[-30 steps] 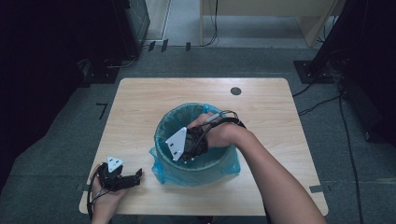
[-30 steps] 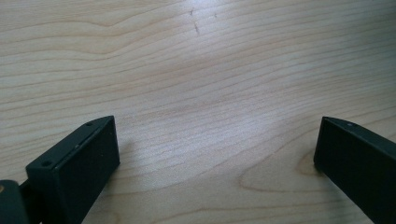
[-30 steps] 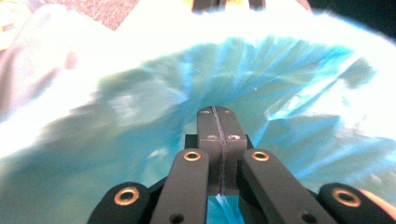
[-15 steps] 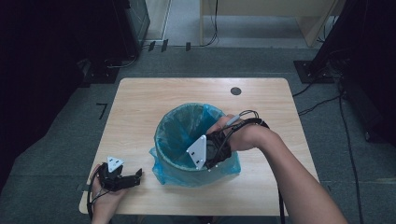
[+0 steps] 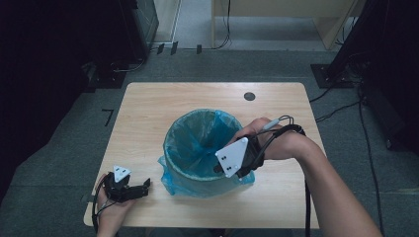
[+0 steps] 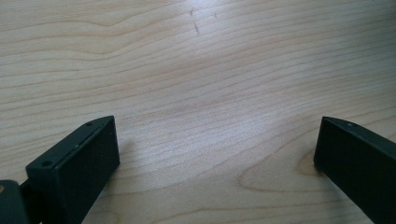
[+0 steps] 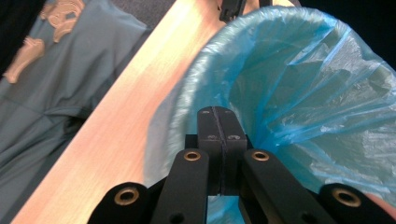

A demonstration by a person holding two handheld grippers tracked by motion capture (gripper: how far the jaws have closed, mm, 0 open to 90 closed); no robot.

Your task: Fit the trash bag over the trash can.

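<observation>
Two tools: left tool point(image 5: 143, 186) spread on table point(image 5: 148, 113), right tool point(image 7: 218, 122) pinching bin liner point(image 5: 197, 143).

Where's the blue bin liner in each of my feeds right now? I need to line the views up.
High view: the blue bin liner sits mid-table, folded over the bin rim, right gripper at its near-right edge.
Left gripper view: not in it; bare tabletop between wide-open jaws.
Right gripper view: upper right, beyond closed jaws.
Shared landmark: the light wooden tabletop.
</observation>
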